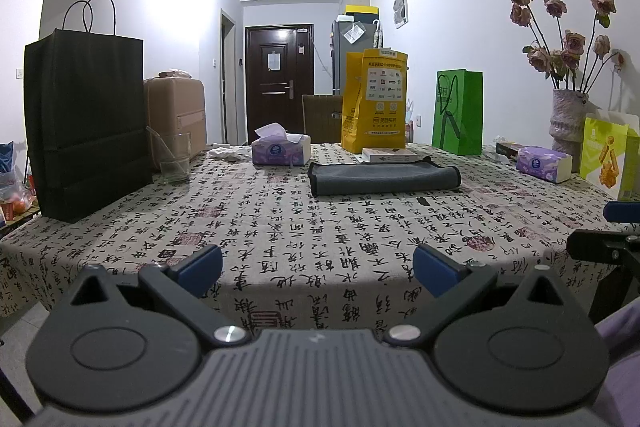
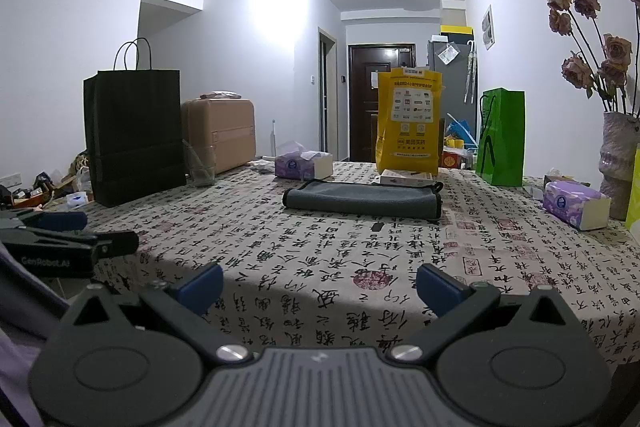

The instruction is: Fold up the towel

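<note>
A grey towel [image 1: 384,179] with dark edging lies folded flat on the far half of the table; it also shows in the right wrist view [image 2: 362,201]. My left gripper [image 1: 318,269] is open and empty, held at the table's near edge, well short of the towel. My right gripper [image 2: 320,287] is open and empty, also over the near edge. The right gripper shows at the right edge of the left wrist view [image 1: 612,239]. The left gripper shows at the left edge of the right wrist view [image 2: 68,239].
The table wears a calligraphy-print cloth [image 1: 320,227]. A black paper bag [image 1: 86,123] and a glass [image 1: 175,159] stand at left. Tissue boxes [image 1: 281,149], [image 1: 544,163], a yellow bag [image 1: 374,103], a green bag [image 1: 458,113], a flat white box [image 1: 390,155] and a flower vase [image 1: 568,119] line the back and right.
</note>
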`<state>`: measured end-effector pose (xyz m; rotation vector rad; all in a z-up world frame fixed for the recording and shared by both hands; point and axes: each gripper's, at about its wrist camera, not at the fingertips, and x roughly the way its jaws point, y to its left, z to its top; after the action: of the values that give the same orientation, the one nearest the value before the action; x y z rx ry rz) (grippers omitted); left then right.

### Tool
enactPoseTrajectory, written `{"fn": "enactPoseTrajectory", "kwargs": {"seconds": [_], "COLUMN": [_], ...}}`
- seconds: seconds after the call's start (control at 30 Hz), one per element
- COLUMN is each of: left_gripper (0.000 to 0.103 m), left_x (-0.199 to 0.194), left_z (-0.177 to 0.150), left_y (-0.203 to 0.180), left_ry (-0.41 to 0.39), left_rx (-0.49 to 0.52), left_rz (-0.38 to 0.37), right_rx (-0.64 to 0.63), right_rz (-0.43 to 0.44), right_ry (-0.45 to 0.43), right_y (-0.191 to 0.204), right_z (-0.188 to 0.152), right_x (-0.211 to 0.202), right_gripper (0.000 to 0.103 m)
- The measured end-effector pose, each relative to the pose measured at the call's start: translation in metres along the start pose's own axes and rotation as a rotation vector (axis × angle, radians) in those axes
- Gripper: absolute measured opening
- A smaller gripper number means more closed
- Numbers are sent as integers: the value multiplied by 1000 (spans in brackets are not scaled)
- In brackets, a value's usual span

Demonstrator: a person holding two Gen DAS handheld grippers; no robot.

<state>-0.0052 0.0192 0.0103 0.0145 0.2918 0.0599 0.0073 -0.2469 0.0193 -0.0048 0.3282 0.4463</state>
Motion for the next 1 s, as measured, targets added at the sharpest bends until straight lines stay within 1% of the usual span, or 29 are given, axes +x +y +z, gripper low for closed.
{"fn": "enactPoseTrajectory", "kwargs": {"seconds": [1.0], "left_gripper": [103], "left_x": [0], "left_z": [0], "left_y": [-3], "left_ry": [2], "left_rx": [3], "left_rz": [-5], "right_rx": [8], "right_rz": [3], "right_ry": [12], "right_y": [-1], "right_z": [-1], "right_x": [2], "right_gripper": [103]}}
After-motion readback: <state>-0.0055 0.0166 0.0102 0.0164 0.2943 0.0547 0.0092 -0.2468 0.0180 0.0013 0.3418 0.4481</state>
